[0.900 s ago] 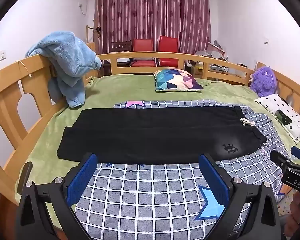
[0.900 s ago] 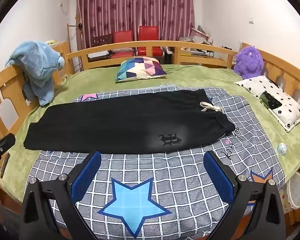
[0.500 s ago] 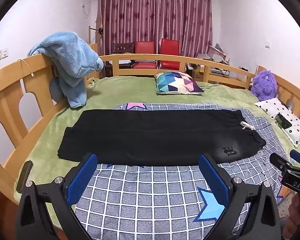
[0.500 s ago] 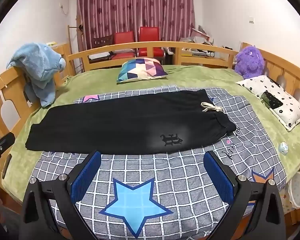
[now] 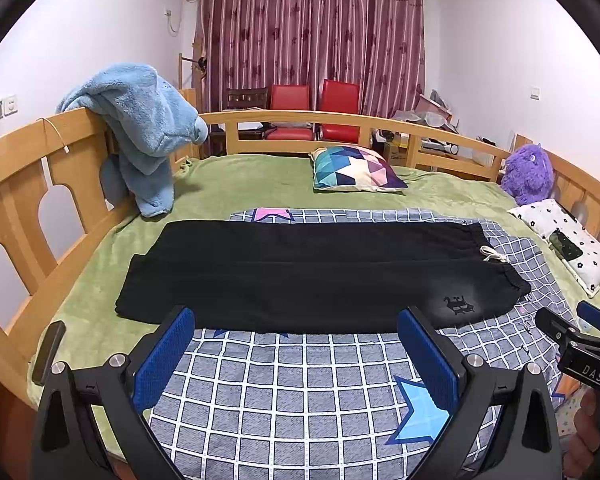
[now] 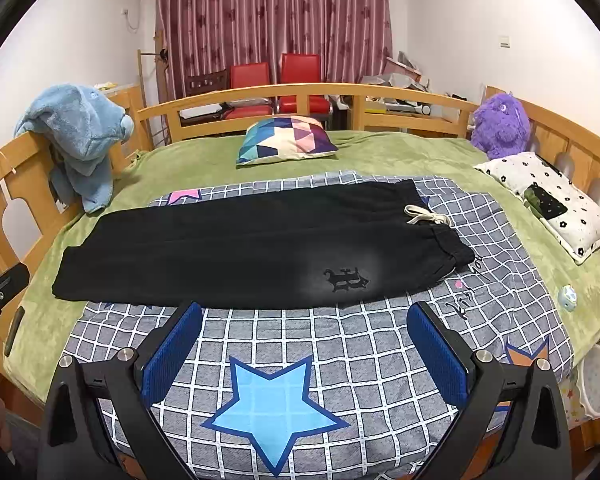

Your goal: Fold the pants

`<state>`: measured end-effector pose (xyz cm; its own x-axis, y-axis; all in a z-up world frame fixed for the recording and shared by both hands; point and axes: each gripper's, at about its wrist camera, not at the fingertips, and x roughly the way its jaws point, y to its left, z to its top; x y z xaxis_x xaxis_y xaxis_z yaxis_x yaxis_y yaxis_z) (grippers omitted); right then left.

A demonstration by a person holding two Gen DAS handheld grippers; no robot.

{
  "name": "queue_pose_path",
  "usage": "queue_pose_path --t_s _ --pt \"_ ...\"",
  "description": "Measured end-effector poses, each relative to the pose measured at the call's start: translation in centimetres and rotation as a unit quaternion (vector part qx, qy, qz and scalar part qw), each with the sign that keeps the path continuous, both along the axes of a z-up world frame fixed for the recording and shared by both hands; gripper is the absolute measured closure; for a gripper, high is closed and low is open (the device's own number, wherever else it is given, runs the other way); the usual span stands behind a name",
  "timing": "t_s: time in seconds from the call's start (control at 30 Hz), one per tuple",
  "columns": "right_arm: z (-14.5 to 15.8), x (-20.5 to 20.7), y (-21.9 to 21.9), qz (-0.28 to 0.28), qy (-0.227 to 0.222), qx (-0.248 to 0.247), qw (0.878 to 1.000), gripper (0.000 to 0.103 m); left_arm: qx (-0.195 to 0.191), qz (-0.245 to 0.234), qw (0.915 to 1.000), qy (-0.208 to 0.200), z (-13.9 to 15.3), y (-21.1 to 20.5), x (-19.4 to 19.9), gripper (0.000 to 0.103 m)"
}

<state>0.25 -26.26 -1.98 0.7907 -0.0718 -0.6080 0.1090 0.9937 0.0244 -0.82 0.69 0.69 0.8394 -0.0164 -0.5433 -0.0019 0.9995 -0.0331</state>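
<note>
Black pants lie flat across the bed, folded lengthwise, waistband and white drawstring at the right, leg ends at the left. They also show in the right wrist view with a dark logo near the waist. My left gripper is open and empty, held above the checked blanket just short of the pants' near edge. My right gripper is open and empty, also short of the near edge, towards the waist end.
The pants rest on a grey checked blanket with blue stars over a green bedspread. A wooden rail rings the bed. A blue plush towel, a colourful pillow, a purple toy and a white spotted pillow lie around.
Both grippers have drifted slightly, so the views shifted a little. The pants have not moved and both grippers stay open.
</note>
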Motion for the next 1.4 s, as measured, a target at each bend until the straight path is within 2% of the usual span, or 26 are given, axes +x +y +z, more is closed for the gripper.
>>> queue_pose_path --t_s 1.4 --pt "0.27 0.12 0.1 -0.004 -0.004 0.008 1.0 0.002 -0.003 -0.002 1.0 0.003 -0.05 0.34 0.29 0.001"
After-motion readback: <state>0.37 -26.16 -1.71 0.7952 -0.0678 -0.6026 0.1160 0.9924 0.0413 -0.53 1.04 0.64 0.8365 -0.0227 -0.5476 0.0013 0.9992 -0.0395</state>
